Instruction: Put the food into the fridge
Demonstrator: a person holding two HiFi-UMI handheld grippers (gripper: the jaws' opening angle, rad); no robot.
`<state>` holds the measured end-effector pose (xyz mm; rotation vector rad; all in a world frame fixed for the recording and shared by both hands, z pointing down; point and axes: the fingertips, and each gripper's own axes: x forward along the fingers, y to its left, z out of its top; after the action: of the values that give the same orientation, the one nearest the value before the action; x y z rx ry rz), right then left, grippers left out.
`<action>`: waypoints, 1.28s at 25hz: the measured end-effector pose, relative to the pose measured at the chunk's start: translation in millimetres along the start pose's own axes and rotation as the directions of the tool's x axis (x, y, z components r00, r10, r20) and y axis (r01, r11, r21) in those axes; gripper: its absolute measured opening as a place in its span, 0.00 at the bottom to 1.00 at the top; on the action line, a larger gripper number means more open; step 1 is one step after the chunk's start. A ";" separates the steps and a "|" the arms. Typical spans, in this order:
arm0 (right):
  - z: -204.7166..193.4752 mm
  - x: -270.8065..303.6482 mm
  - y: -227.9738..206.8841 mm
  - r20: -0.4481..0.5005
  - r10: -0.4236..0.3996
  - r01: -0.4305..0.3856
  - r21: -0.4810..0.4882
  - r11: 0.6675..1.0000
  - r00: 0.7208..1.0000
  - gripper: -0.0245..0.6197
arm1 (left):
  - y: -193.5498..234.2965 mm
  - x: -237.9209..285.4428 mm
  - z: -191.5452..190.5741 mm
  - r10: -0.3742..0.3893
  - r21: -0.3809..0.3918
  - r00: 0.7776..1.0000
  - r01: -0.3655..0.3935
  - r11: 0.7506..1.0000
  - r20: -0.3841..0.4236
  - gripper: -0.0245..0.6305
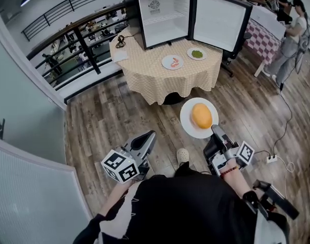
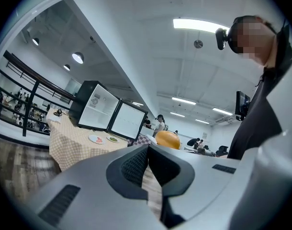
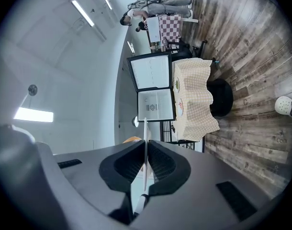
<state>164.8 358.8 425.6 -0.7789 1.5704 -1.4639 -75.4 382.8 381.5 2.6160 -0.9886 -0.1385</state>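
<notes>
My right tool (image 1: 215,129) is clamped on the rim of the white plate (image 1: 187,122) carrying the orange food (image 1: 202,115), well short of the open fridge (image 1: 164,19) at twelve o'clock. My left tool (image 1: 150,135) is closed and empty. The pink-food plate (image 1: 172,62) and green-food plate (image 1: 197,54) sit on the tabletop (image 1: 145,70). I judge nothing is stored yet.

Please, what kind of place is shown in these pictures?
Probably an open upper floor of a large office or lab hall, not a home kitchen: a mini fridge stands on a cloth-covered table, a black railing overlooks a lower level, and people stand nearby.
</notes>
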 end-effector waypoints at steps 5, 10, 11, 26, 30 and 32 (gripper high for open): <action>32.3 44.0 -3.6 -0.028 0.005 -0.005 0.006 1.000 1.000 0.08 | 29.9 39.4 10.8 0.019 -0.005 1.000 -0.019 1.000 -0.001 0.06; 71.9 97.5 -4.2 -0.060 0.005 -0.006 -0.005 1.000 0.998 0.08 | 66.6 86.7 37.7 0.051 -0.021 0.998 -0.050 0.999 0.039 0.06; 81.7 111.0 -2.7 -0.065 0.009 -0.009 -0.001 1.000 0.998 0.08 | 75.0 98.5 44.6 0.061 -0.022 0.997 -0.060 0.998 0.043 0.06; 200.7 216.0 -6.8 -0.104 0.014 -0.016 -0.010 1.000 0.994 0.08 | 133.5 231.5 79.6 0.107 -0.001 0.991 -0.108 0.994 0.078 0.06; 215.4 228.7 -19.5 -0.121 0.010 -0.011 -0.006 1.000 0.993 0.08 | 139.1 249.5 73.4 0.116 -0.006 0.991 -0.116 0.993 0.071 0.06; 221.2 234.2 -28.2 -0.119 -0.002 0.002 0.004 1.000 0.993 0.08 | 143.4 254.6 69.5 0.123 -0.011 0.991 -0.122 0.992 0.061 0.06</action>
<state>248.9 46.7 421.9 -0.7021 1.6547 -1.5389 12.3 95.7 373.4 2.5498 -1.1640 -0.1935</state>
